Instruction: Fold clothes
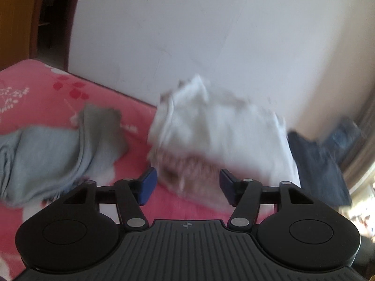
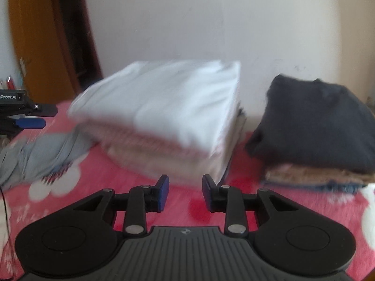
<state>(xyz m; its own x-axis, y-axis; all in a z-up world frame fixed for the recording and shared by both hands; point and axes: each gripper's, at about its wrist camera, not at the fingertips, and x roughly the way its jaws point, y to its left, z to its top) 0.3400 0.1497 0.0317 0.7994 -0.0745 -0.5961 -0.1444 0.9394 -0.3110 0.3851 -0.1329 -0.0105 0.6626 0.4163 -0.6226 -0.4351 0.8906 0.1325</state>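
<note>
The white pile (image 2: 159,112) sits folded on the pink bed (image 2: 182,210). Both the left gripper (image 1: 186,185) and the right gripper (image 2: 185,193) are open and hold nothing. I think the grey shirt (image 1: 54,149) comes next; it lies crumpled beside the pile and needs grabbing.

On the bed (image 2: 182,201), a folded stack (image 2: 164,117) sits in the middle against the wall (image 2: 187,23). A second pile (image 2: 318,128) lies to its right, apart from it. A loose garment (image 2: 42,152) lies to the stack's left. The left gripper (image 2: 30,117) shows at the far left edge, above that garment.
</note>
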